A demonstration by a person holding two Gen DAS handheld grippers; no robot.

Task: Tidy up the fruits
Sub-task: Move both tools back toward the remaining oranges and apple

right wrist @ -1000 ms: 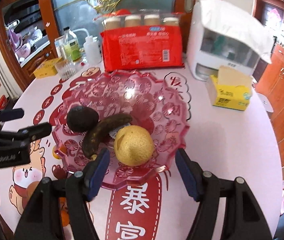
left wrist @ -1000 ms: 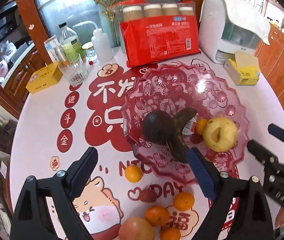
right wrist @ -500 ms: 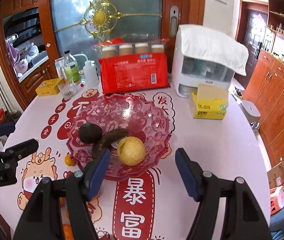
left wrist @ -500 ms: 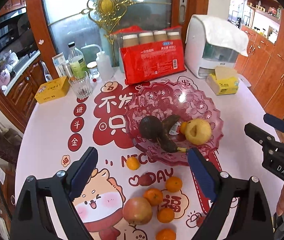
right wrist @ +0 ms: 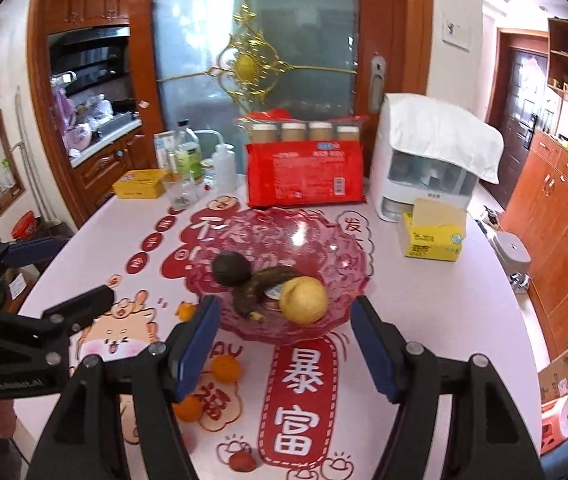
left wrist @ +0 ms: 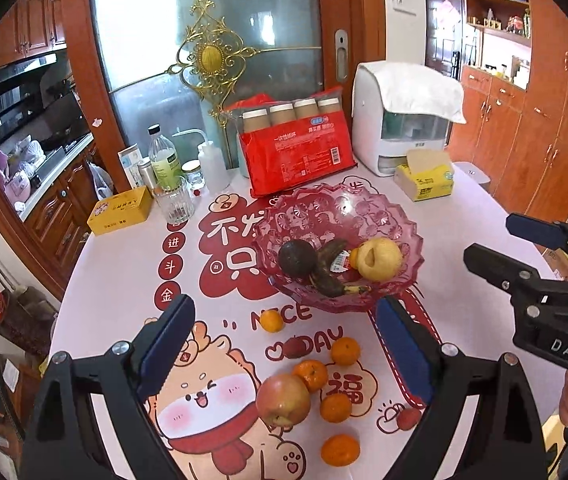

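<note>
A pink glass fruit bowl (left wrist: 384,208) (right wrist: 348,248) holds a dark avocado (left wrist: 297,258) (right wrist: 231,269), a blackened banana (left wrist: 326,276) (right wrist: 260,284) and a yellow pear (left wrist: 378,259) (right wrist: 303,299). On the table in front lie a red apple (left wrist: 283,399), several tangerines (left wrist: 310,374) (right wrist: 226,368) and small red fruits (left wrist: 294,347) (right wrist: 243,461). My left gripper (left wrist: 284,354) (right wrist: 60,280) is open and empty above the loose fruit. My right gripper (right wrist: 286,344) (left wrist: 504,244) is open and empty, near the bowl's front rim.
At the back stand a red pack of paper cups (left wrist: 296,152), a white appliance with a cloth (left wrist: 404,116), a yellow tissue pack (left wrist: 428,180), bottles and a glass (left wrist: 176,200), and a yellow box (left wrist: 120,210). The round table's edges curve away left and right.
Both grippers have pulled back and up from the bowl, so more of the table and the loose fruit shows. Both stay open and empty.
</note>
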